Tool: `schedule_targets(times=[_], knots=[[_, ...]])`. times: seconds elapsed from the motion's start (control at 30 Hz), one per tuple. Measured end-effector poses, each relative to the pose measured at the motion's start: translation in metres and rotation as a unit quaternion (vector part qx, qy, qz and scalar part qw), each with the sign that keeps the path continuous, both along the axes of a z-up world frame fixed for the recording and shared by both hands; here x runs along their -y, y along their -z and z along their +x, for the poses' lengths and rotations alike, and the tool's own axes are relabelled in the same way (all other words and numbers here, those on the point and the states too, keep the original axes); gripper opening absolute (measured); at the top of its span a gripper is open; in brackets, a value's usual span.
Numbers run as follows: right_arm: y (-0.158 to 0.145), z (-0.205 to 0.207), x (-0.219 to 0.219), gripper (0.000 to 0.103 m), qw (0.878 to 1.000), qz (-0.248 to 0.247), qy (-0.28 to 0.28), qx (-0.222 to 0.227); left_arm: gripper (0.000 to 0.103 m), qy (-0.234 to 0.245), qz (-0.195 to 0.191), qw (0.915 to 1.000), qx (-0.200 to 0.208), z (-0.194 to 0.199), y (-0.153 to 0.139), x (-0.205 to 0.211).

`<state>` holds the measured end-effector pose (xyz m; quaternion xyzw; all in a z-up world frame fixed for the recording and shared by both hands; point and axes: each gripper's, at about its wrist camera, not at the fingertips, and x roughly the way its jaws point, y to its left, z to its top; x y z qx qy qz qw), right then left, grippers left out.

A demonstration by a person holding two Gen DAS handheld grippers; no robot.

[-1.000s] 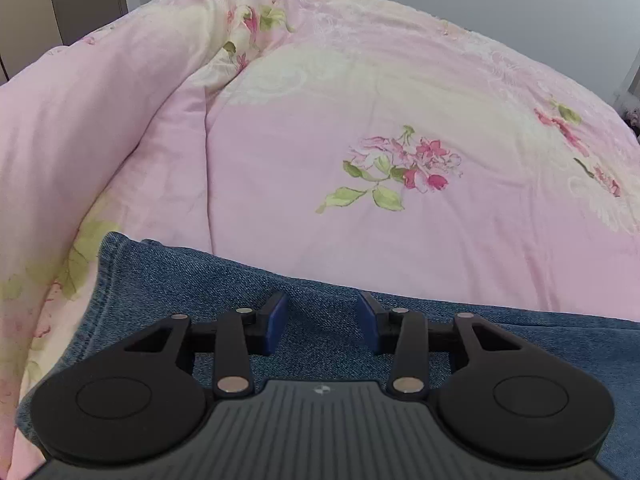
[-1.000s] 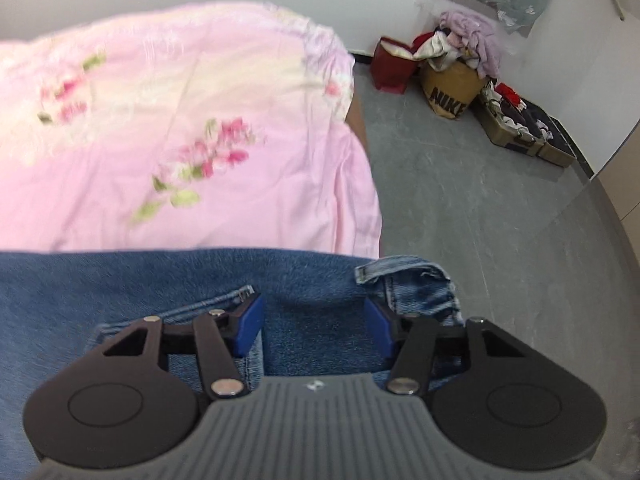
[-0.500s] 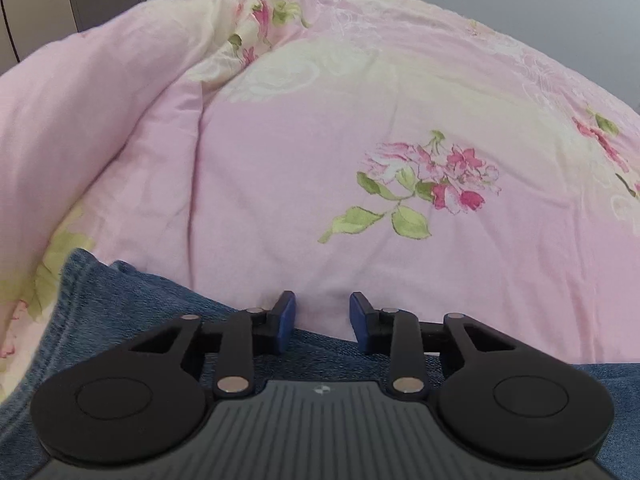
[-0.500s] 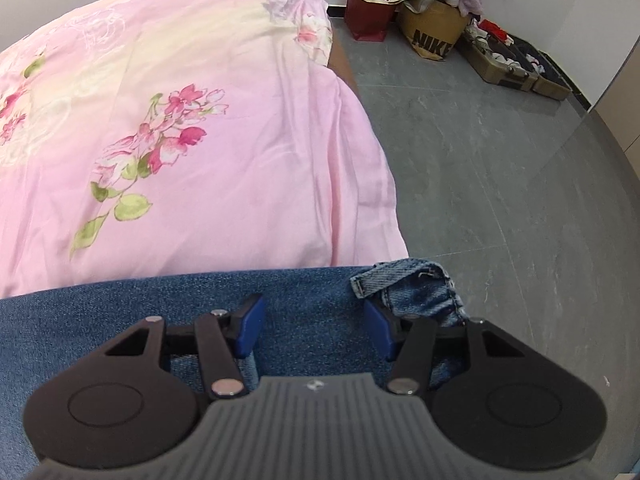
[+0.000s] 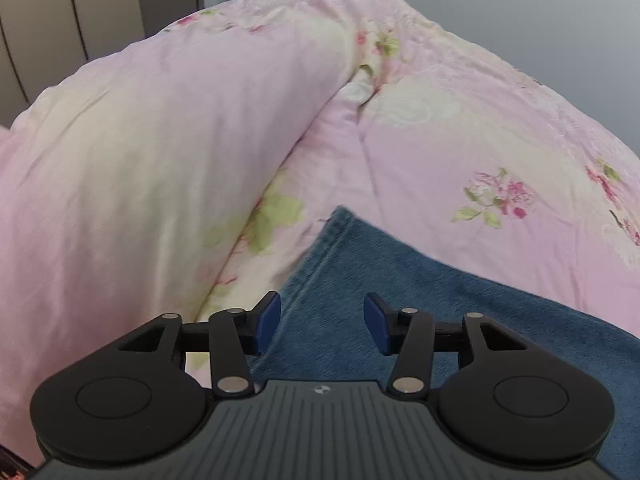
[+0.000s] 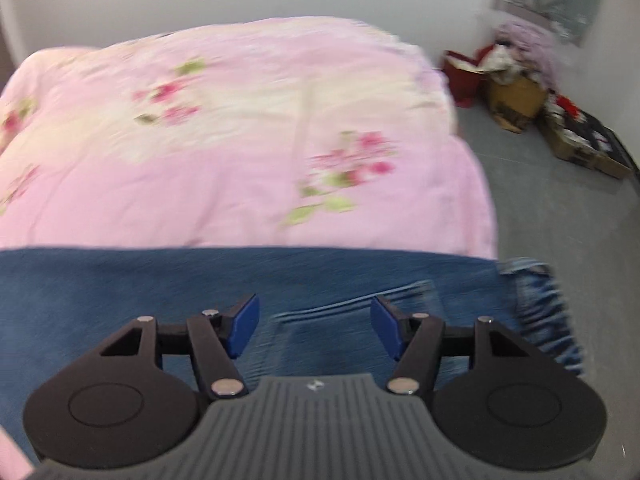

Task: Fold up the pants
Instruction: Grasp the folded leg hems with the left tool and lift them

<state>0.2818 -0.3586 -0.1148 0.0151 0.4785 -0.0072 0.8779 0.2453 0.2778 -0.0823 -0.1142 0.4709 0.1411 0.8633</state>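
Your left tool (image 5: 322, 322) is opening with nothing gripped, above the jeans (image 5: 420, 300) near their far-left corner. Your right tool (image 6: 314, 326) is opening too, empty, over the jeans' pocket seam, flat on the pink bed (image 6: 240, 160).

A raised quilt fold (image 5: 168, 152) blocks the left, while bare floor (image 6: 552, 216) lies open on the right.
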Motion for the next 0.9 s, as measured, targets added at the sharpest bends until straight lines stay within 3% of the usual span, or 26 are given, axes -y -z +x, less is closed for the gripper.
schedule_targets(times=[0.07, 0.2, 0.4, 0.57, 0.67, 0.77, 0.9], knots=[[0.004, -0.002, -0.030, 0.059, 0.999, 0.007, -0.035, -0.002, 0.061, -0.032, -0.017, 0.9993, -0.008, -0.014, 0.007, -0.016], [0.010, -0.004, -0.094, 0.059, 0.994, 0.011, -0.107, 0.001, 0.063, -0.085, -0.122, 0.9888, 0.003, -0.039, 0.031, -0.040], [0.025, -0.011, -0.196, 0.060, 0.975, -0.002, -0.222, 0.020, 0.063, -0.159, -0.257, 0.9527, 0.028, -0.061, 0.077, -0.045], [0.038, -0.010, -0.265, 0.059, 0.952, -0.005, -0.303, 0.030, 0.063, -0.176, -0.247, 0.9513, 0.058, -0.054, 0.094, -0.040], [0.043, -0.003, -0.304, 0.049, 0.935, -0.001, -0.353, 0.027, 0.063, -0.180, -0.243, 0.9507, 0.069, -0.048, 0.093, -0.042], [0.051, 0.008, -0.336, 0.042, 0.922, -0.016, -0.386, 0.023, 0.056, -0.170, -0.217, 0.9587, 0.070, -0.037, 0.092, -0.039], [0.060, 0.030, -0.361, 0.039, 0.921, -0.022, -0.387, 0.023, 0.054, -0.152, -0.181, 0.9693, 0.067, -0.031, 0.093, -0.029]])
